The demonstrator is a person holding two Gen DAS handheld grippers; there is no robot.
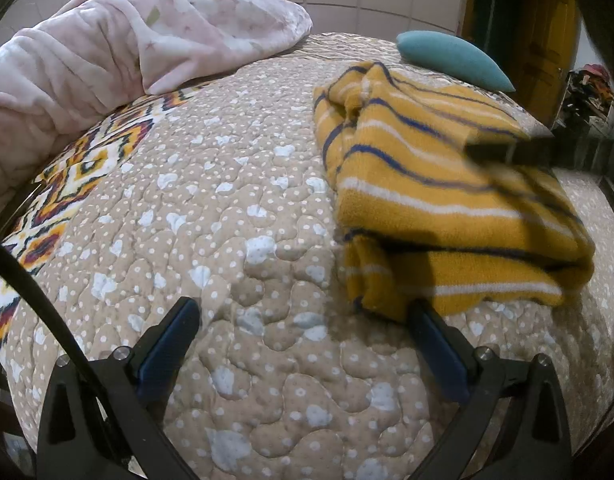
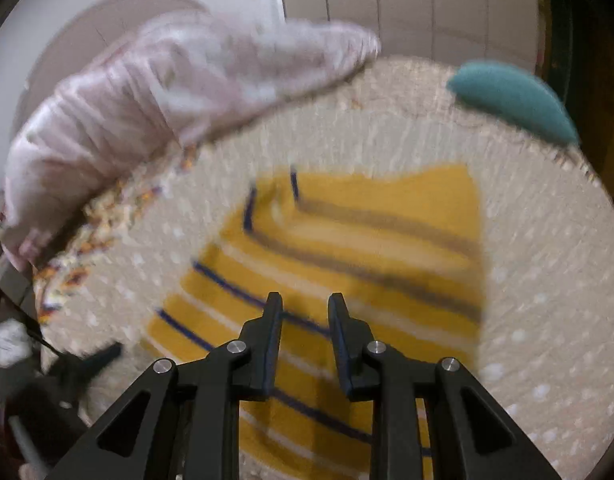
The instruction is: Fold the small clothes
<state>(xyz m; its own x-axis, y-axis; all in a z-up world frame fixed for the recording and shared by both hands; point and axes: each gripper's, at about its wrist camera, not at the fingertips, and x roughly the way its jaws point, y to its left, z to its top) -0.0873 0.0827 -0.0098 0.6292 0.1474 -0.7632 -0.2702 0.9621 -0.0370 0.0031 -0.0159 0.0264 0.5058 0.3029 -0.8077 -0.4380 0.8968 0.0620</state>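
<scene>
A yellow garment (image 1: 447, 200) with white and navy stripes lies folded on the beige quilted bed (image 1: 227, 220). My left gripper (image 1: 303, 312) is open and empty, low over the quilt, its right finger close to the garment's near left corner. In the left wrist view the right gripper (image 1: 519, 152) reaches in from the right over the garment, blurred. In the right wrist view my right gripper (image 2: 305, 304) hovers above the striped garment (image 2: 347, 240), jaws a narrow gap apart with nothing between them. That view is motion-blurred.
A pink blanket (image 1: 127, 40) is heaped at the bed's back left. A teal cushion (image 1: 455, 58) lies at the far edge behind the garment. A patterned sheet (image 1: 67, 184) shows at the left. A wooden door (image 1: 539, 32) stands at the back right.
</scene>
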